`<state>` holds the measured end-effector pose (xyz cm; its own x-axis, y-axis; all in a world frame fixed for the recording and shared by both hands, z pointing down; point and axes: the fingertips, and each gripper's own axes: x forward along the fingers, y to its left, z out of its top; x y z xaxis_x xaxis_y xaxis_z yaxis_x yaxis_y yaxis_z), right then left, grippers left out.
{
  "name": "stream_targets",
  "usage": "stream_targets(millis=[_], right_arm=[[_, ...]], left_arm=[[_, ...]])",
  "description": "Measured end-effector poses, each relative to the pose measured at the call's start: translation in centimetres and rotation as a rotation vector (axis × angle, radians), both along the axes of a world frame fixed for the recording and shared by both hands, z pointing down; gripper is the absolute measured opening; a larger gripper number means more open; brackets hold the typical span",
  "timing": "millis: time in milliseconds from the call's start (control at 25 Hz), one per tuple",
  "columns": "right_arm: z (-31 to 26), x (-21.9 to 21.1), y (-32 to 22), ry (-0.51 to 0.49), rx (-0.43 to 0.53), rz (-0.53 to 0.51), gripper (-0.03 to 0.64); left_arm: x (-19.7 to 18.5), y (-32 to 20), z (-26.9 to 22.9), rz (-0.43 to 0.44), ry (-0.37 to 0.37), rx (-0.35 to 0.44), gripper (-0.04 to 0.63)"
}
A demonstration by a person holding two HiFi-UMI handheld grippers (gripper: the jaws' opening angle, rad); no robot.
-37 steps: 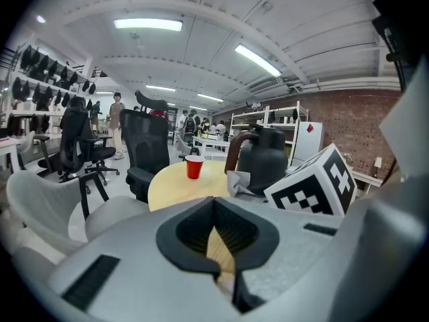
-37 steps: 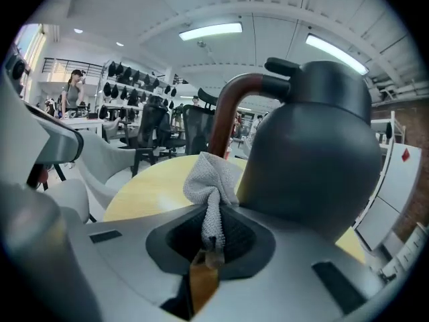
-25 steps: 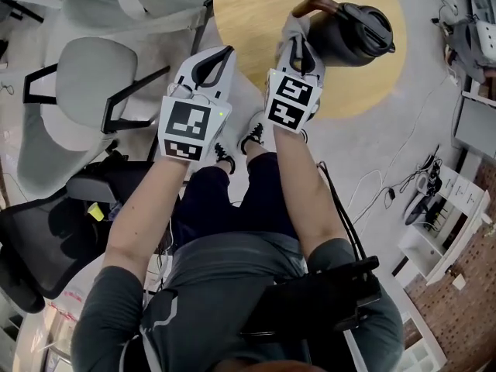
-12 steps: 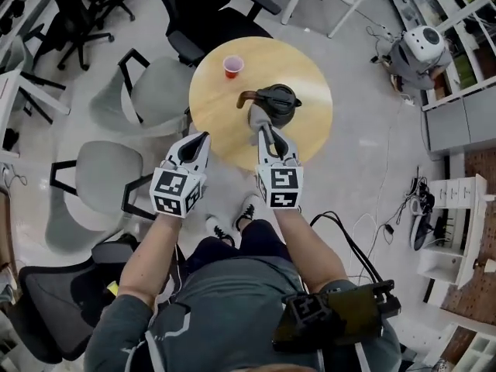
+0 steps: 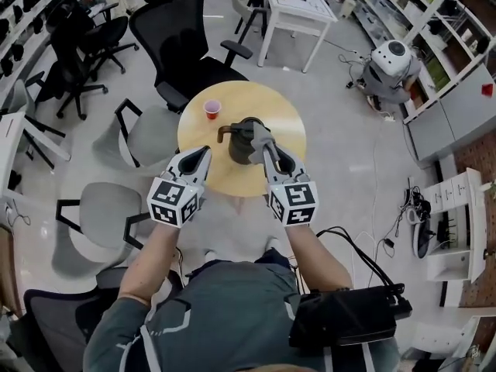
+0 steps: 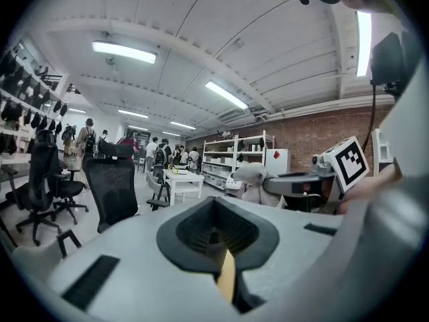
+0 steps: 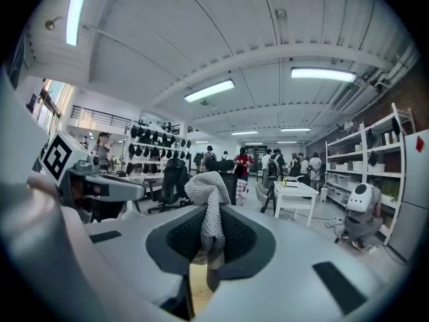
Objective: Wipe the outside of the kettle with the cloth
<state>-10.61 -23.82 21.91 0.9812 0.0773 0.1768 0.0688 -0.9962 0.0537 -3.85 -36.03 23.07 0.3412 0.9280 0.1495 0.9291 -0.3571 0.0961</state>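
A dark kettle [image 5: 242, 147] with a brown handle stands on the round wooden table [image 5: 287, 142]. My right gripper [image 5: 267, 150] is shut on a grey knitted cloth [image 5: 260, 136], which overlaps the kettle's right side in the head view. In the right gripper view the cloth [image 7: 209, 206] sticks up from the right gripper [image 7: 204, 250], and the kettle is out of sight. My left gripper [image 5: 204, 153] hovers by the table's near left edge, shut with nothing in it. The left gripper [image 6: 224, 245] looks out level into the room, where the cloth [image 6: 256, 180] shows at the right.
A red cup [image 5: 211, 109] sits at the table's far left. Grey chairs [image 5: 146, 136] and a black office chair [image 5: 182, 49] ring the table. A white table [image 5: 298, 5] stands behind. A white machine [image 5: 387, 62], shelves and floor cables [image 5: 387, 242] lie to the right.
The head view has pulled far back and now takes in the whole table and room. Both grippers have risen away from the kettle. The cloth stays in the right gripper.
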Motion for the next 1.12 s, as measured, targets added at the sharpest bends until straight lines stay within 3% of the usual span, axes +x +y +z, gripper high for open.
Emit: stream_targets(millis=[320, 520, 720, 920, 1120], right_arm=[[-6.1, -3.0, 4.6, 0.067, 0.023, -0.069, 0.052], [-7.9, -4.5, 9.7, 0.079, 0.047, -0.065, 0.052], [-9.6, -5.7, 12.0, 0.12, 0.017, -0.087, 0.052], [-12.7, -6.7, 15.0, 0.171, 0.049, -0.135, 0.052], [-14.7, -7.9, 18.9, 0.198, 0.04, -0.12, 0.052]], left_arm=[[-1.1, 2.7, -4.8, -0.044, 0.042, -0.014, 0.008], [-2.4, 6.1, -7.3, -0.054, 0.124, -0.01, 0.008], [-2.8, 6.3, -8.7, -0.1, 0.131, -0.063, 0.008], [-2.7, 6.6, -11.3, -0.183, 0.157, -0.087, 0.008], [-3.4, 8.6, -12.7, -0.223, 0.175, -0.074, 0.008]])
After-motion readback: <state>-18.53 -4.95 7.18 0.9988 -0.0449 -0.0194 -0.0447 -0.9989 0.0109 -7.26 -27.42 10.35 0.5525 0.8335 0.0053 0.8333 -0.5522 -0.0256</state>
